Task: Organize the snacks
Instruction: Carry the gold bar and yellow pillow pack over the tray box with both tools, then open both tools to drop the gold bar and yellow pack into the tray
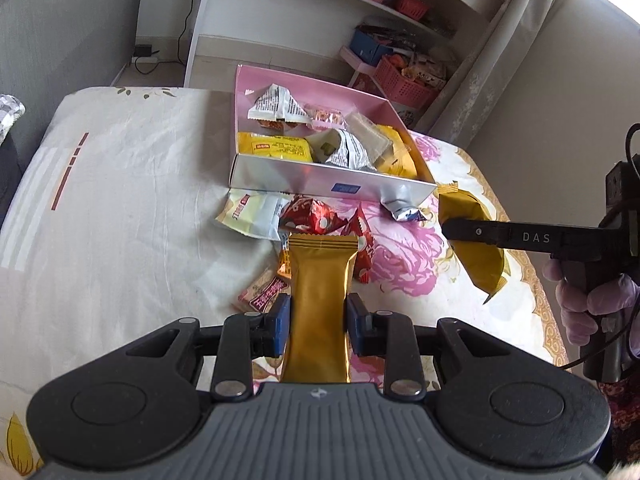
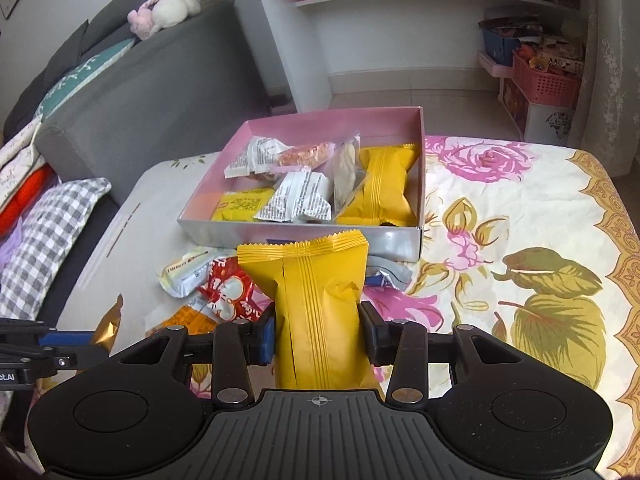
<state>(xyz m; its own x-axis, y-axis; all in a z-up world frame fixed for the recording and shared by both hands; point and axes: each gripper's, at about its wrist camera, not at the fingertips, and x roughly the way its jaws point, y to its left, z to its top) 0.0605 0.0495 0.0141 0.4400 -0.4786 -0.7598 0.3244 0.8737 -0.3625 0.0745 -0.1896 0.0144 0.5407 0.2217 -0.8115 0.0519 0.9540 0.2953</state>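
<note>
My left gripper (image 1: 319,314) is shut on a gold foil snack packet (image 1: 320,280), held above the loose snacks. My right gripper (image 2: 318,322) is shut on a yellow snack packet (image 2: 316,300); it also shows in the left wrist view (image 1: 476,248) at the right, just past the box's near right corner. The pink box (image 1: 320,178) lies ahead on the bed and holds several packets (image 2: 304,196). Loose snacks lie in front of it: a red packet (image 1: 310,216), a white packet (image 1: 250,212), a silver one (image 1: 402,208).
The floral bedsheet (image 2: 520,240) spreads to the right of the box. A grey sofa (image 2: 132,92) with cushions is at the left. White shelves (image 2: 400,20) and pink baskets (image 2: 546,80) stand on the floor behind.
</note>
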